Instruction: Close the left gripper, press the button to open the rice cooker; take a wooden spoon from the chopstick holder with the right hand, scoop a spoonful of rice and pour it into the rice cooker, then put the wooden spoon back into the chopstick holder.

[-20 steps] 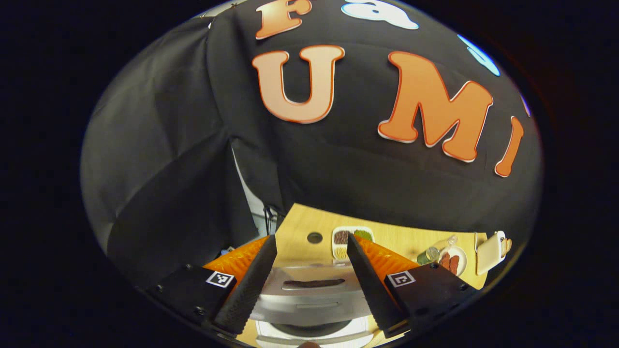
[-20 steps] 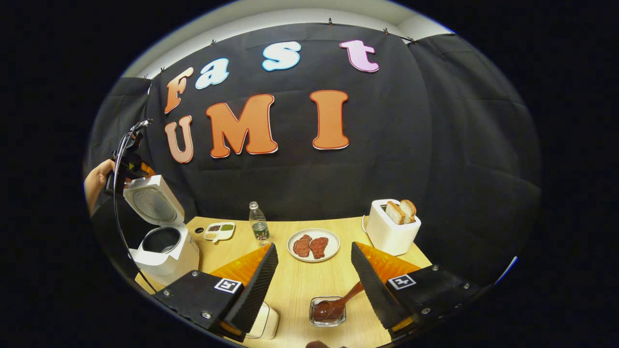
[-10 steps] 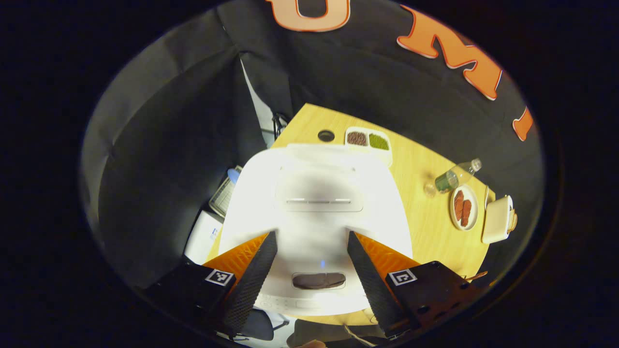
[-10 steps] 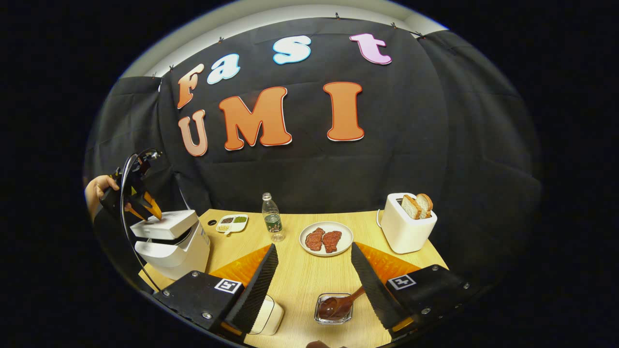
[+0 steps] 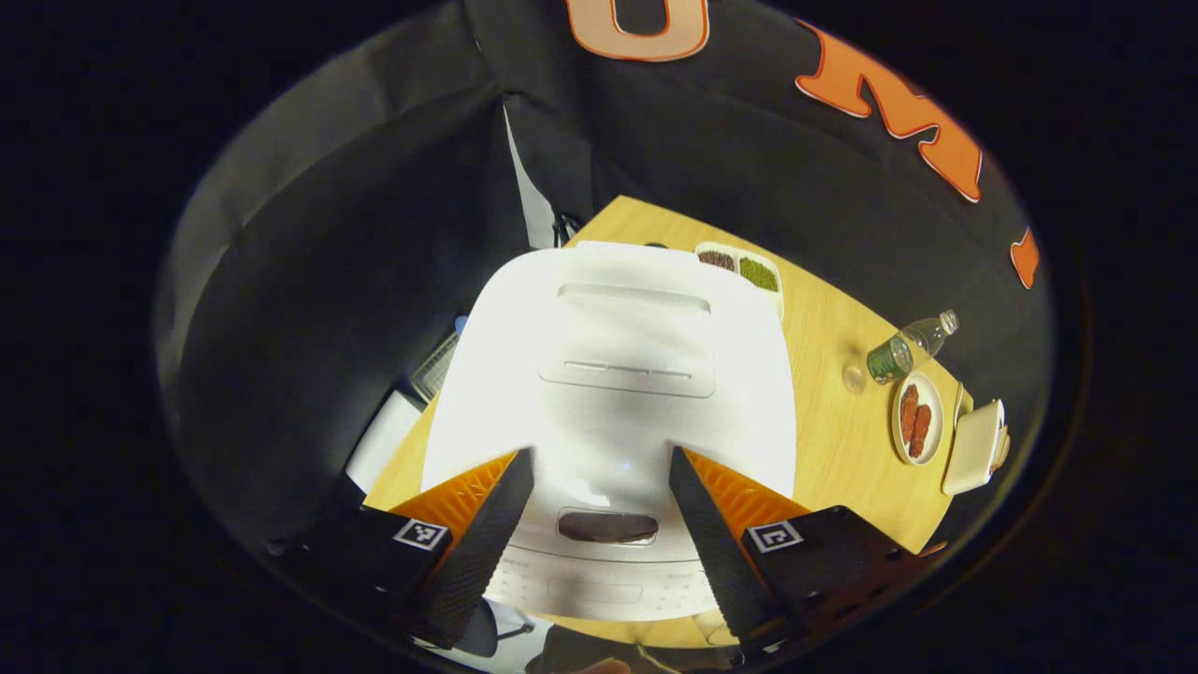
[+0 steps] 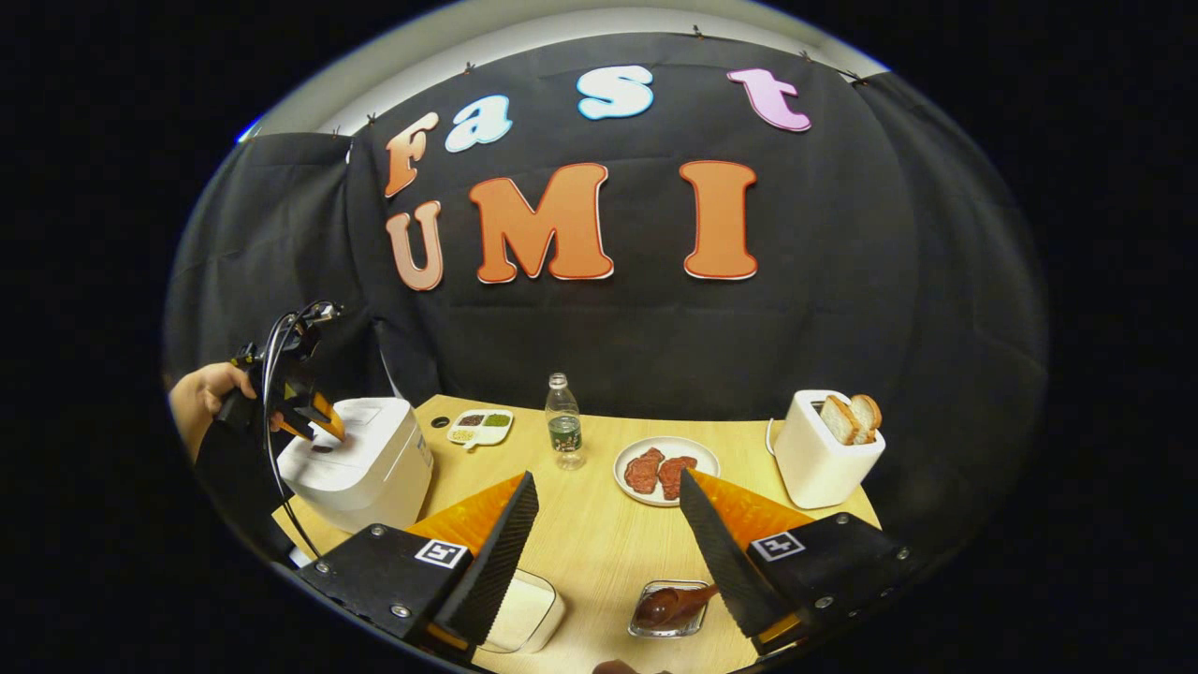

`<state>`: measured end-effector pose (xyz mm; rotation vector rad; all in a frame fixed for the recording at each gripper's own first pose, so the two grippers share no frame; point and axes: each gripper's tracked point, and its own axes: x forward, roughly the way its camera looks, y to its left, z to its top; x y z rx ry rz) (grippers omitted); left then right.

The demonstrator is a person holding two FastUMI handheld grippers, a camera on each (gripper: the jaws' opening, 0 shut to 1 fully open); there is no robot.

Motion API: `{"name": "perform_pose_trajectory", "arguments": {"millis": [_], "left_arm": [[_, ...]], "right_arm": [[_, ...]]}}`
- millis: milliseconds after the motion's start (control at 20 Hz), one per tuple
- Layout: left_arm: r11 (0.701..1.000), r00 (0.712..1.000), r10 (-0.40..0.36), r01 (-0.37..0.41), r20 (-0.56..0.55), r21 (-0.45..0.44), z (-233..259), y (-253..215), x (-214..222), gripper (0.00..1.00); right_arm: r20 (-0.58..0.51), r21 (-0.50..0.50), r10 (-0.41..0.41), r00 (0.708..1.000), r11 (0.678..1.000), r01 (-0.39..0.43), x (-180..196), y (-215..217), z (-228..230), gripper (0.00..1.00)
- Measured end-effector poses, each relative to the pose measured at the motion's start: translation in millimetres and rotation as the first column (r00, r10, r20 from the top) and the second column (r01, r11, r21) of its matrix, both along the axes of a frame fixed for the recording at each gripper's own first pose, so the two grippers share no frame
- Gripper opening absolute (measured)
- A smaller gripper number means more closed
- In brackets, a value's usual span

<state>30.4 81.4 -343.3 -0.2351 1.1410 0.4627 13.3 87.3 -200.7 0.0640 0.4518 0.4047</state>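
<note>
In the left gripper view the left tongs point(image 5: 599, 534) hang open and empty over the shut white rice cooker point(image 5: 618, 374), whose lid carries no writing I can read; far behind it on the bench point(image 5: 833, 440) sits a divided tray point(image 5: 744, 271) of dark and green grains. In the right gripper view the right tongs point(image 6: 606, 552) gape empty above a near glass dish point(image 6: 676, 608) holding the wooden spoon point(image 6: 669, 604), beside a white container point(image 6: 524, 613), with a toaster point(image 6: 824, 459) holding bread far right and a hand point(image 6: 201, 398) holding the left tongs on the cooker's lid at far left.

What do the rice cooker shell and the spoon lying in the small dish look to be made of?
Rice cooker: probably glossy white plastic; in the left gripper view its lid throws back a bright glare. Spoon: dark reddish brown with a soft sheen, probably lacquered wood. Its dish looks like clear glass or plastic; the table shows through it.
</note>
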Motion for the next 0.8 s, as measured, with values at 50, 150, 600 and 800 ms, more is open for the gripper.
{"name": "perform_pose_trajectory", "arguments": {"millis": [50, 150, 600, 800], "left_arm": [[1.000, 0.998, 0.006, -0.006, 0.063, 0.011, 5, -6, -1, 1.00], [0.999, 0.973, -0.043, 0.038, 0.228, 0.023, 34, -28, 5, 1.00], [0.920, 0.647, -0.367, 0.146, 0.668, 0.364, 223, -87, -15, 1.00], [0.895, 0.530, -0.432, 0.155, 0.729, 0.418, 273, -118, -27, 1.00]], "right_arm": [[0.017, -0.006, 0.010, 1.000, 1.000, -0.010, 4, 4, 5, 0.94], [0.070, -0.008, 0.023, 0.997, 1.000, -0.022, 13, 13, 22, 0.94], [0.273, 0.034, 0.063, 0.960, 0.997, -0.075, 24, 54, 100, 0.94], [0.316, 0.072, 0.046, 0.948, 0.995, -0.072, 11, 52, 127, 0.95]]}}
